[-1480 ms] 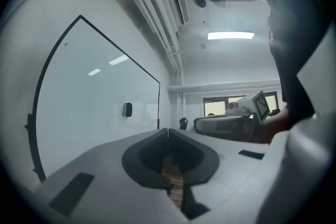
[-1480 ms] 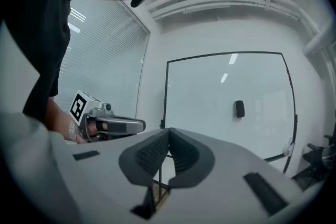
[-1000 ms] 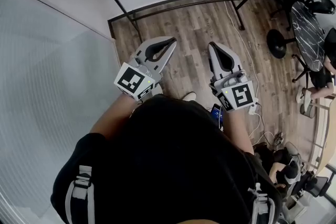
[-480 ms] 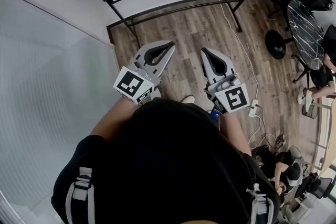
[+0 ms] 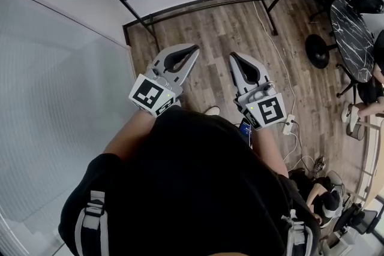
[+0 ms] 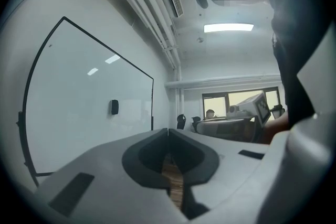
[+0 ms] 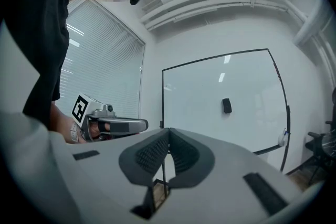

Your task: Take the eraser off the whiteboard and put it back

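Both grippers edged closer to whiteboard (image 7: 202, 113). Left gripper (image 5: 194, 48) and right gripper (image 5: 233, 56) level, jaws closed, empty. Eraser (image 7: 226, 105) on board.

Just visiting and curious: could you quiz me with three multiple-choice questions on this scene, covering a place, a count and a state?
1. Where is the eraser?
A. on the whiteboard
B. in the left gripper
C. in the right gripper

2. How many grippers show in the head view?
A. one
B. two
C. three

3. How do the right gripper's jaws stand?
A. wide apart
B. shut on the eraser
C. shut, empty

Answers:
1 A: it sits on the whiteboard's face.
2 B: a left and a right.
3 C: the tips meet with nothing between.
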The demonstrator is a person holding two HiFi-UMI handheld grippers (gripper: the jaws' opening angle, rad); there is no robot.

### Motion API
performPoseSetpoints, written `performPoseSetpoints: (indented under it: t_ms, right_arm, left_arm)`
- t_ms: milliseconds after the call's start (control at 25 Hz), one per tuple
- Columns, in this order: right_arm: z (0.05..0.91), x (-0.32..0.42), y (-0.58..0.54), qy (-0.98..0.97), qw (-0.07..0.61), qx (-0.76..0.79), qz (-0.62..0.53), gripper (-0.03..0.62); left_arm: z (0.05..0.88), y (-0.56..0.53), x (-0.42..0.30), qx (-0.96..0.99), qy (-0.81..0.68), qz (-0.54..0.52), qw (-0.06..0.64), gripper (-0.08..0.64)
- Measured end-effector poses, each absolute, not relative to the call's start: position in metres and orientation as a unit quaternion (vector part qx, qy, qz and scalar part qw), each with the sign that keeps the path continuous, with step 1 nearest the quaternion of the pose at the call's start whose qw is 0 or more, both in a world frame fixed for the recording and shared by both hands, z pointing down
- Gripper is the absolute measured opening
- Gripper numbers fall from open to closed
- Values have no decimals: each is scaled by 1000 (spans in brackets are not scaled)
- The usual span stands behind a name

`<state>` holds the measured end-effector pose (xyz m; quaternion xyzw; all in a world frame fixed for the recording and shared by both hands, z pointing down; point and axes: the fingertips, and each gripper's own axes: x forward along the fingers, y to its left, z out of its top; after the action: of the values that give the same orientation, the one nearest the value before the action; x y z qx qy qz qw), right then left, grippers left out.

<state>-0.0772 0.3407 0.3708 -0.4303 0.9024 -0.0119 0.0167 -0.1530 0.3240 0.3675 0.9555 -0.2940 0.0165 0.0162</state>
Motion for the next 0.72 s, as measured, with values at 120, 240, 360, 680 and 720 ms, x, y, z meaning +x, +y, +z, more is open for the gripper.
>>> performPoseSetpoints:
  t_ms: [120,240,360,680,720]
  right_arm:
    - [375,-65,337,900,9,-435,-19,0]
    - [378,-58,334,902,20,-431,-20,0]
    - [379,-61,325,904,32,-426,-22,0]
    - [389,-71,261,901,3,-433,-21,0]
    - [389,-72,249,900,0,-436,-20,0]
  left_arm:
    - [372,324,-140,955,-294,21,17,6]
    - [377,322,-131,955,-293,26,21,6]
    - [381,311,-132,955,-296,26,26,6]
    - [392,240,-139,956,-290,8,36,6]
    - [391,227,-139,957,-288,4,36,6]
